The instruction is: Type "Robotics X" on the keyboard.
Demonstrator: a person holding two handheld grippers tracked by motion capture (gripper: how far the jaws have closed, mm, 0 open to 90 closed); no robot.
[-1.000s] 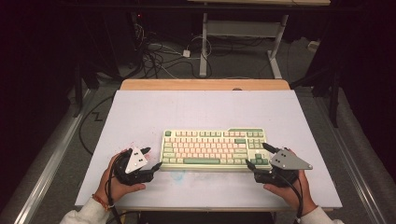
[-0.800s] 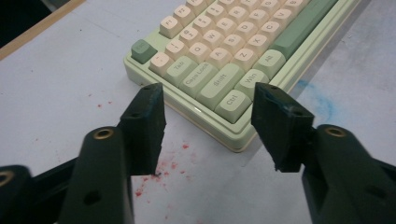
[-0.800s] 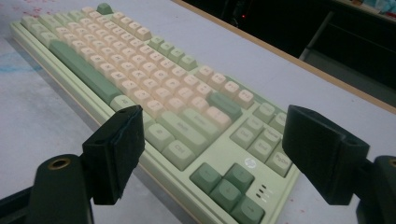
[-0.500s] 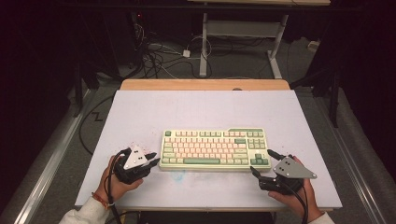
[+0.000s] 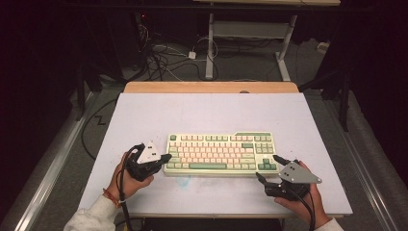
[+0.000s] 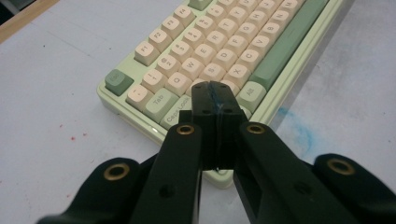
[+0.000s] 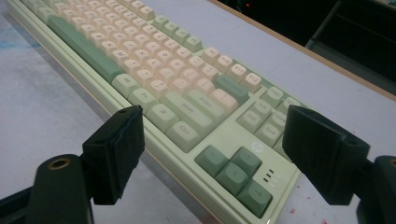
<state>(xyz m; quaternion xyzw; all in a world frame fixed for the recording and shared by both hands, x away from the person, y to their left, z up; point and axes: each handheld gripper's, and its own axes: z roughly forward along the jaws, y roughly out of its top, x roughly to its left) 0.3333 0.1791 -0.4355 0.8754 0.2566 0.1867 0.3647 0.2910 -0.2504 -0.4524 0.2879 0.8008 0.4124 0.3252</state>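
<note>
A pale green keyboard (image 5: 221,154) with cream and green keys lies on the white table top, near the front middle. My left gripper (image 5: 166,157) is shut with nothing in it. Its tips (image 6: 215,93) sit over the keyboard's (image 6: 224,46) lower left corner, by the Caps Lock key. My right gripper (image 5: 267,166) stands open at the lower right corner. In the right gripper view its two black pads (image 7: 119,149) straddle the corner of the keyboard (image 7: 187,93) with the arrow keys, and I cannot tell if they touch it.
The white board (image 5: 144,115) rests on a wooden table whose far edge (image 5: 211,87) shows behind it. A faint blue smudge (image 5: 185,182) marks the board in front of the keyboard. Cables and a desk frame (image 5: 211,48) lie on the floor beyond.
My right gripper has drawn back a little toward the table's front edge. My left gripper has shifted slightly away from the person along the keyboard's left end. The keyboard has not moved.
</note>
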